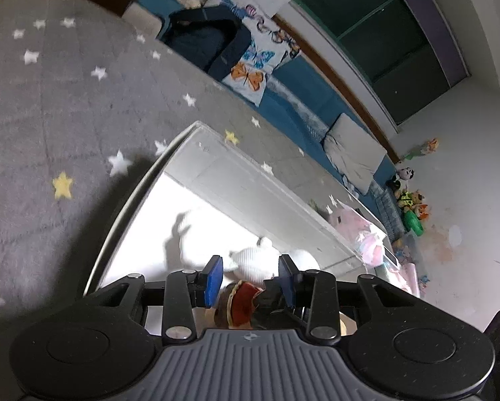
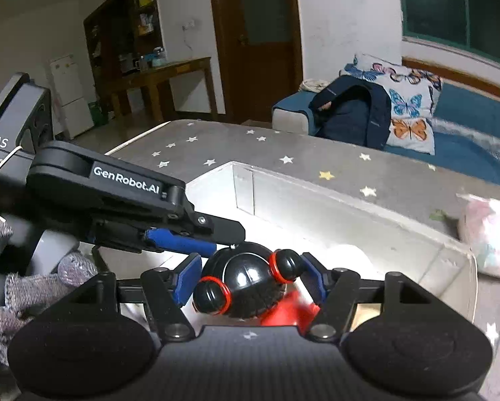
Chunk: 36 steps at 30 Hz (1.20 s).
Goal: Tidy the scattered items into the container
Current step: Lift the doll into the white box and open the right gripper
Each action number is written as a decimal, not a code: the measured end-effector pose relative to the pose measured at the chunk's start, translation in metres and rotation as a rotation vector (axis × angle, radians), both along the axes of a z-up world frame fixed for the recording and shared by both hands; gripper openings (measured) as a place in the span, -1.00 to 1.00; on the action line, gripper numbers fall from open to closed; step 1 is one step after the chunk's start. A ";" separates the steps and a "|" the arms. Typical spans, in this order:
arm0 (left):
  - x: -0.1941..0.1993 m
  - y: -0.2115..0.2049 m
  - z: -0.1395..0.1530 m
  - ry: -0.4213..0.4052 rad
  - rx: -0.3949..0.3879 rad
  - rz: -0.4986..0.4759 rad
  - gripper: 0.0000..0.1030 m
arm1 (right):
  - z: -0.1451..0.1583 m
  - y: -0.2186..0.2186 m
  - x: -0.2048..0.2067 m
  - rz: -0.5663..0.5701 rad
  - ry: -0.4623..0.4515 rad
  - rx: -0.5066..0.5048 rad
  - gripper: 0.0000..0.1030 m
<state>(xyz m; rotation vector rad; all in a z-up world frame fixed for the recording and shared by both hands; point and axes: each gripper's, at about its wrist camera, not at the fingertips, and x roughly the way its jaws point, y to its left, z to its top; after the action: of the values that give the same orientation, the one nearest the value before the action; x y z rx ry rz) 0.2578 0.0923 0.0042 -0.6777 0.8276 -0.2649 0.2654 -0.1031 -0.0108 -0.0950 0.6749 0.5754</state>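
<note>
A white open box (image 1: 236, 173) sits on a grey star-patterned rug; it also shows in the right wrist view (image 2: 316, 200). My left gripper (image 1: 251, 275) hangs over the box with its blue pads apart, a brown and red toy (image 1: 241, 304) between them and a white plush (image 1: 253, 260) just beyond. My right gripper (image 2: 251, 279) is shut on a black doll head with red-ringed buns (image 2: 246, 280) and a red body, held over the box. The left gripper (image 2: 169, 230) crosses the right wrist view from the left.
A pink and white plush bundle (image 2: 490, 234) lies on the rug beside the box's far right end. A blue sofa (image 2: 467, 143) with a butterfly pillow and a dark backpack (image 2: 353, 113) stands behind. Several small toys (image 1: 412, 204) sit by the wall.
</note>
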 end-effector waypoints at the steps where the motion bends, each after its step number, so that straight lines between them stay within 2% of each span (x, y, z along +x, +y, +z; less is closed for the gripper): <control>1: 0.002 0.000 0.001 -0.003 0.007 0.001 -0.25 | 0.000 0.001 0.001 0.005 0.000 -0.001 0.27; 14: -0.011 -0.001 0.015 -0.046 0.051 -0.002 -0.25 | -0.002 0.005 0.002 -0.009 -0.002 -0.026 0.29; 20: -0.017 -0.007 0.011 -0.036 0.050 -0.022 -0.25 | -0.007 -0.008 -0.004 -0.009 0.014 -0.008 0.29; 28: -0.023 -0.012 0.011 -0.040 0.062 -0.040 -0.25 | -0.019 -0.016 -0.005 -0.002 0.027 -0.042 0.30; 36: -0.031 -0.019 0.014 -0.048 0.092 -0.055 -0.25 | -0.015 -0.019 -0.013 -0.003 0.020 -0.029 0.30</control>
<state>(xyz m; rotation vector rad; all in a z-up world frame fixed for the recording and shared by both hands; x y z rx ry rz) 0.2268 0.0733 0.0180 -0.5612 0.8081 -0.2903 0.2528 -0.1220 -0.0261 -0.1152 0.7025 0.5648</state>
